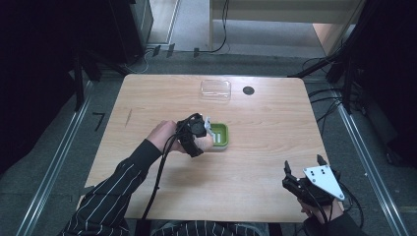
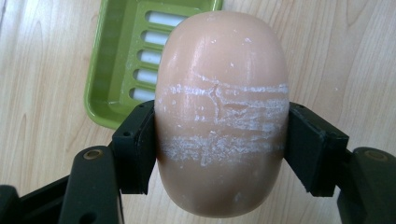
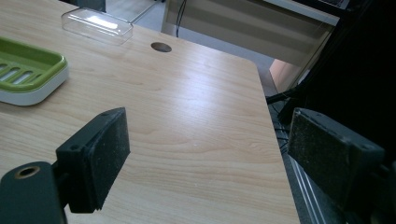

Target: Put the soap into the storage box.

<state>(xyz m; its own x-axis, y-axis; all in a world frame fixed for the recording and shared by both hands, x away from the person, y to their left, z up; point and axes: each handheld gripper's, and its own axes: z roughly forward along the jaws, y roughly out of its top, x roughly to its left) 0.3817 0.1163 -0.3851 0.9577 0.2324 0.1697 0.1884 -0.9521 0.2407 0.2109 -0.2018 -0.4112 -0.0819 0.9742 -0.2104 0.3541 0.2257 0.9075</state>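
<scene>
Left claw is clamped across the soap, just left of and probably a bit above the green dish mid-surface, soap's long axis pointing at it, while the right claw sits apart, near-right.

The desk lies bare across its whole right half, so the right claw, jaws apart at the near right corner, has open room ahead. Mid-desk the green soap dish stands in the way, with the left claw and its pink soap bar just at its near edge. A clear lid sits near the far edge, beside a dark cable hole
</scene>
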